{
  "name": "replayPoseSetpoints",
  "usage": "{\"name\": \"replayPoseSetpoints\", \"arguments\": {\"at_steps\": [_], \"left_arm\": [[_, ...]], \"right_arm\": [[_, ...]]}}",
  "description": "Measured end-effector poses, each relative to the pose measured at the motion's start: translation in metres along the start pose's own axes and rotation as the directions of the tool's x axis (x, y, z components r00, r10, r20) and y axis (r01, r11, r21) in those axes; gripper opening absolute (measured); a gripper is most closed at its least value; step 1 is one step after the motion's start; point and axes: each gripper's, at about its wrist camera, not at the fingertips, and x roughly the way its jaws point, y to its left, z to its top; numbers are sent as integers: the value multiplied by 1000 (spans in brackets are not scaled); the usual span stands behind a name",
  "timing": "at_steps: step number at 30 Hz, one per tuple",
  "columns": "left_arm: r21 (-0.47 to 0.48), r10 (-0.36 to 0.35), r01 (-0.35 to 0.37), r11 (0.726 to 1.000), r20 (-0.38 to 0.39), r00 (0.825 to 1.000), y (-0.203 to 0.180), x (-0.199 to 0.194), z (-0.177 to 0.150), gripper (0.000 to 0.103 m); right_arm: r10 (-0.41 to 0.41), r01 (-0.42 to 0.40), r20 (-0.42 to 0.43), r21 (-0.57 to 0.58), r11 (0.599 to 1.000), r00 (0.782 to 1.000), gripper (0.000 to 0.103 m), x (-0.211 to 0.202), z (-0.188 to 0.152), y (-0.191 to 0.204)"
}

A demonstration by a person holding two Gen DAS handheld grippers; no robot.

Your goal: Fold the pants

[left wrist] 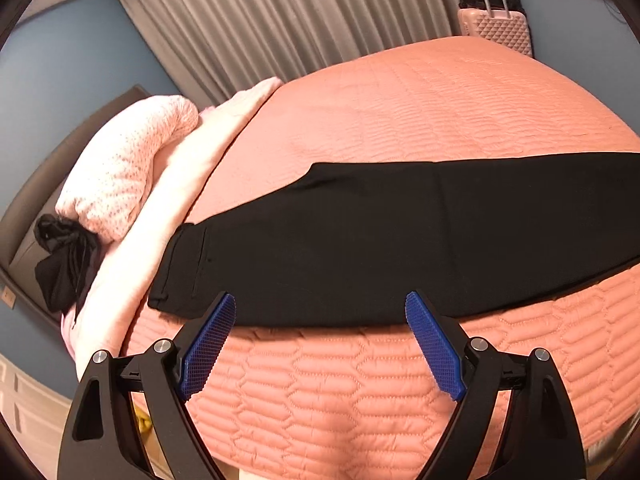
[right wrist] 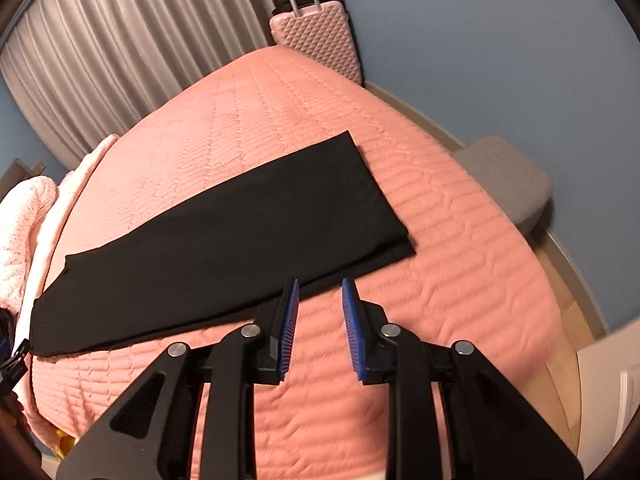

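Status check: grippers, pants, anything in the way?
Left gripper open wide, empty. Right gripper narrow, empty. Pants flat on bed, legs stacked lengthwise. Nothing in the way.

left gripper (left wrist: 320,308) | black frame | blue ribbed fingers (left wrist: 208,344) | silver screws

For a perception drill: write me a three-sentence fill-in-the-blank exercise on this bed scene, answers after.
1. The black pants lie flat on a quilted bedspread coloured ____.
2. The left gripper has its jaws wide ____, with nothing between them.
3. By the curtain stands a pink ____.

Missing words: pink; open; suitcase
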Motion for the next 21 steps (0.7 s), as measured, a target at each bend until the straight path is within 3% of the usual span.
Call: {"name": "replayPoseSetpoints", "arguments": {"at_steps": [1, 4, 5, 8, 13, 19, 21], "left_arm": [[0, -8, 8, 1000, 5, 1000, 0, -1, 1, 85], [-20, -38, 38, 999, 10, 999, 2, 0, 3, 85], [-26, -43, 43, 999, 8, 999, 2, 0, 3, 85], [-49, -59, 58, 997, -16, 998, 6, 6, 4, 85], [-100, -89, 82, 992, -69, 994, 9, 18, 6, 85], [-76, -74, 67, 995, -93, 993, -3, 24, 10, 85], [-81, -89, 81, 993, -102, 991, -6, 24, 11, 85]], "right_arm": [[-3, 3, -2, 3, 1000, 1000, 23, 0, -5, 7], [-17, 17, -5, -16, 1000, 1000, 55, -3, -11, 13], [-27, 27, 5, -37, 999, 1000, 62, -3, -16, 20], [-34, 35, 8, -84, 996, 999, 69, 1, -18, 33], [-29, 30, 20, -37, 999, 999, 69, 1, -13, 27], [-48, 49, 30, -41, 998, 998, 72, -1, -13, 19], [-64, 66, 48, -30, 997, 997, 81, -1, -14, 14]]}}
